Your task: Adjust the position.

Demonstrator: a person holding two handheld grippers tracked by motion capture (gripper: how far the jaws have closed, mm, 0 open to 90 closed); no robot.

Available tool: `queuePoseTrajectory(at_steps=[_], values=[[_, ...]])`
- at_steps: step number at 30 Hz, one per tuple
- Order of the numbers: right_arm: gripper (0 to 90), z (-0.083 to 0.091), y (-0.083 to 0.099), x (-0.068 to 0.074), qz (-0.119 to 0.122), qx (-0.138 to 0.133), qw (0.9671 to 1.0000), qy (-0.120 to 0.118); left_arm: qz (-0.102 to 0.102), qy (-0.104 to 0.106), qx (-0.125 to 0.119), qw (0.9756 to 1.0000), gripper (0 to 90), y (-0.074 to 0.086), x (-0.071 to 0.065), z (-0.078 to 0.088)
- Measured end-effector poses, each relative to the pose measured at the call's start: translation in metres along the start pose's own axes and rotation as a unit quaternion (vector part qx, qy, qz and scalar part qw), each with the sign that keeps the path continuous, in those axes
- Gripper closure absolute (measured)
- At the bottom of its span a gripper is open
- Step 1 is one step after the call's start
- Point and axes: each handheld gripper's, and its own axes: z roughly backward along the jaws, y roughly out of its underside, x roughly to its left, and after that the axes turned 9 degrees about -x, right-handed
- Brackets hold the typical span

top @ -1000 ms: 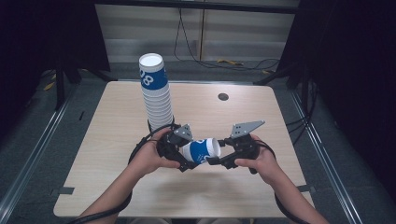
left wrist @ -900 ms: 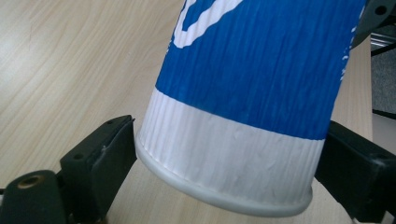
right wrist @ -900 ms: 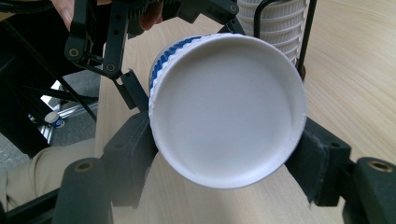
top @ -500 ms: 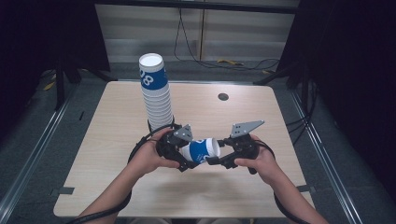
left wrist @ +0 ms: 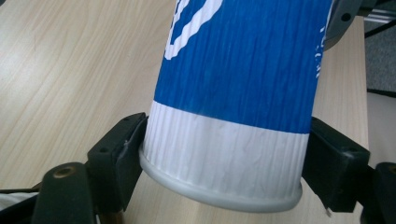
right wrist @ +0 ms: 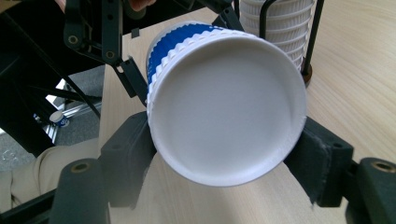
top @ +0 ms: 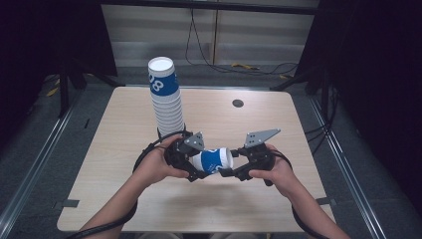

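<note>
A blue and white ribbed paper cup (top: pixel 214 160) lies sideways just above the table, held between both grippers. My left gripper (top: pixel 196 169) is shut on its white-banded, rolled-rim end (left wrist: pixel 224 163). My right gripper (top: pixel 230 169) is shut on the other end, whose flat white disc (right wrist: pixel 224 116) faces the right gripper view. In the left gripper view both black jaws press the cup's sides. A tall stack of the same cups (top: pixel 166 99) stands behind the left hand and reappears as stacked cups (right wrist: pixel 280 28) beyond the held cup.
The stack stands in a black wire holder (top: pixel 171 133) on the light wooden table (top: pixel 124 189). A dark round grommet (top: pixel 238 103) sits at the far right of the tabletop. Cables trail from both grippers. Dark floor and metal rails flank the table.
</note>
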Motion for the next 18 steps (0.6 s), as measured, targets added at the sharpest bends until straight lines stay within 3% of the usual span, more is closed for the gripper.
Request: queuePoseTrajectory(at_steps=[13, 18], values=[[18.0, -0.0019, -0.0032, 0.0024, 0.028, 0.03, 0.9991, 0.01, -0.009, 0.0, 0.042, 0.9991, 22.9, -0.0027, -0.0013, 0.0005], [15.6, -0.0033, -0.0047, 0.0053, 0.046, 0.061, 0.9969, 0.018, -0.01, 0.001, 0.062, 0.998, 22.8, -0.005, -0.0008, 0.0006]])
